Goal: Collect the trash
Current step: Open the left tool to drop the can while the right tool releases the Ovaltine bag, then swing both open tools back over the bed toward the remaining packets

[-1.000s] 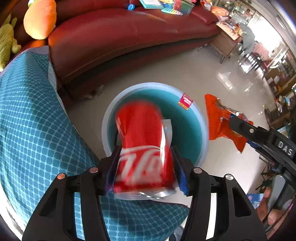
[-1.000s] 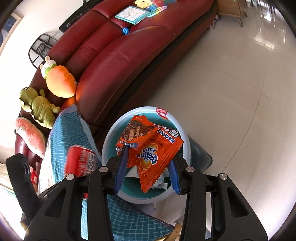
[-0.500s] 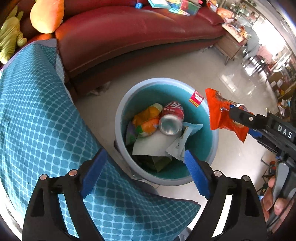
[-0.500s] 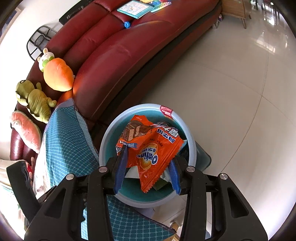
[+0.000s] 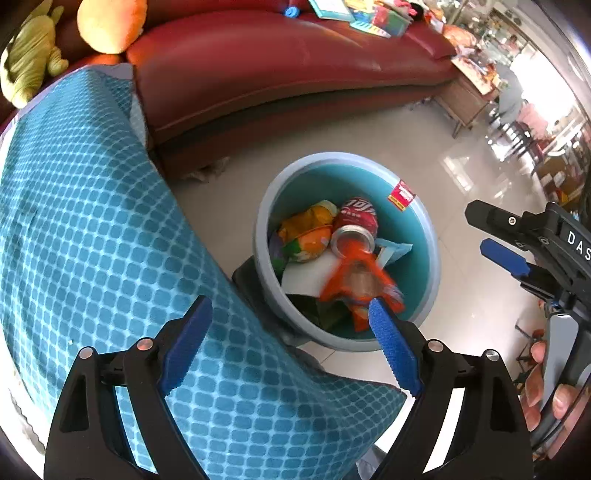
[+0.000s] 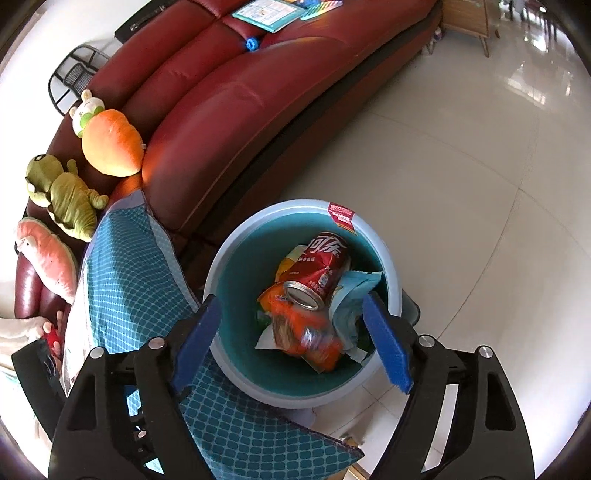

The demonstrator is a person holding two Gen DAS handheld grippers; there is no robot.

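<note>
A round blue trash bin [image 5: 432, 236] [image 6: 391, 273] stands on the floor by the sofa. Inside lie a red cola can [image 5: 356, 225] [image 6: 319, 271], a yellow wrapper [image 5: 306, 236] and white paper [image 5: 306, 275]. An orange snack wrapper [image 5: 358, 280] [image 6: 306, 332] is blurred, dropping into the bin. My left gripper [image 5: 288, 343] is open and empty above the bin's near rim. My right gripper [image 6: 291, 343] is open and empty over the bin; it also shows at the right of the left wrist view [image 5: 517, 240].
A teal patterned cushion [image 5: 92, 240] [image 6: 122, 266] lies left of the bin. A dark red sofa [image 5: 277, 74] [image 6: 221, 103] curves behind, with plush toys [image 6: 107, 144] and books [image 6: 269, 11]. Glossy tiled floor [image 6: 461, 166] extends right.
The left gripper let go of the cola can, which now lies in the bin. The right gripper opened and the orange wrapper is falling into the bin.
</note>
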